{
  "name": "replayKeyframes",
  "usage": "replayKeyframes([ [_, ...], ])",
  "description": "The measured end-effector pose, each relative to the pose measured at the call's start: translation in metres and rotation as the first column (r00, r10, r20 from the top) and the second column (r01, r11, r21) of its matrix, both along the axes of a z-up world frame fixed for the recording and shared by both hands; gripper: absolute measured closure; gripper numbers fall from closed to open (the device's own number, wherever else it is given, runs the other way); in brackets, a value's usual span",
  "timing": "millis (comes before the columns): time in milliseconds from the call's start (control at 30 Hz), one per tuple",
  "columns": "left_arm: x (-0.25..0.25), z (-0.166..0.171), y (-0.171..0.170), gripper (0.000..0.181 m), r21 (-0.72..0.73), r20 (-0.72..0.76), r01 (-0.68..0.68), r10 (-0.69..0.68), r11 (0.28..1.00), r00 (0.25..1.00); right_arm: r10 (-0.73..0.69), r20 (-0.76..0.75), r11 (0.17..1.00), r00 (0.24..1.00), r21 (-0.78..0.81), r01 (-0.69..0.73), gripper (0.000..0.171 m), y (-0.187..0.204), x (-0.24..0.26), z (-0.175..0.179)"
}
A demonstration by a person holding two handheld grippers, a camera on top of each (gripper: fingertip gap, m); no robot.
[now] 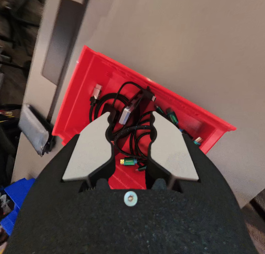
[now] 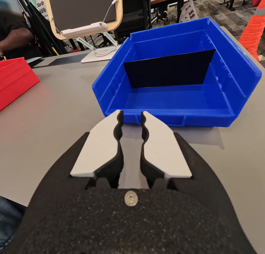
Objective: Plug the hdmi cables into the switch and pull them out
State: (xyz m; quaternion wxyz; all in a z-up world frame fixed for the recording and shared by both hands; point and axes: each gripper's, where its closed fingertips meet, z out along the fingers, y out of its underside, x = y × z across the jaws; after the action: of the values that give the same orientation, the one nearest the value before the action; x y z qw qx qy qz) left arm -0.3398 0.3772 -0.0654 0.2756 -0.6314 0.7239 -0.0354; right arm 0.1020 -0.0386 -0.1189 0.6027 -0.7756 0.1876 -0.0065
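In the left wrist view a red bin (image 1: 86, 92) holds a silver HDMI switch (image 1: 126, 115), tilted on edge, among coiled black braided HDMI cables (image 1: 133, 137). One green plug with a gold tip (image 1: 127, 161) lies between my fingers near the bin's front. More green plugs (image 1: 172, 116) lie along the right wall. A grey USB plug (image 1: 97, 91) lies at the back left. My left gripper (image 1: 131, 115) is open and empty, held above the bin's contents. My right gripper (image 2: 131, 112) is open with a narrow gap, empty, above the grey table (image 2: 57, 117).
An empty blue bin (image 2: 179, 103) with a black divider (image 2: 169, 70) stands just beyond the right gripper. The red bin's corner (image 2: 14, 77) shows at the left. A framed screen on a white stand (image 2: 84, 10) and a seated person (image 2: 14, 36) are behind the table. An orange cone (image 2: 253, 28) stands at right.
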Motion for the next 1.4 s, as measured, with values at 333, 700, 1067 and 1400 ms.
replayKeyframes([
  [333,0.002,-0.045,0.028,0.134,-0.133,-0.28,0.121,-0.155,0.984,0.947,0.044,-0.038,0.999,0.998,0.008,-0.044,0.149,0.014,-0.009,-0.005],
  [700,0.0,-0.061,0.031,0.16,-0.242,-0.448,0.132,-0.231,0.961,0.864,0.061,0.015,0.993,0.998,0.098,-0.062,0.162,0.012,-0.009,0.014],
  [1067,0.005,0.049,0.064,0.163,-0.073,-0.063,0.081,-0.085,0.994,0.994,0.107,0.07,0.991,0.992,0.078,-0.113,0.163,0.023,-0.018,0.015],
  [1400,-0.011,0.14,0.063,0.163,0.029,0.18,0.062,-0.066,0.998,0.981,0.164,0.119,0.983,0.979,0.063,-0.172,0.163,0.034,-0.04,0.021],
])
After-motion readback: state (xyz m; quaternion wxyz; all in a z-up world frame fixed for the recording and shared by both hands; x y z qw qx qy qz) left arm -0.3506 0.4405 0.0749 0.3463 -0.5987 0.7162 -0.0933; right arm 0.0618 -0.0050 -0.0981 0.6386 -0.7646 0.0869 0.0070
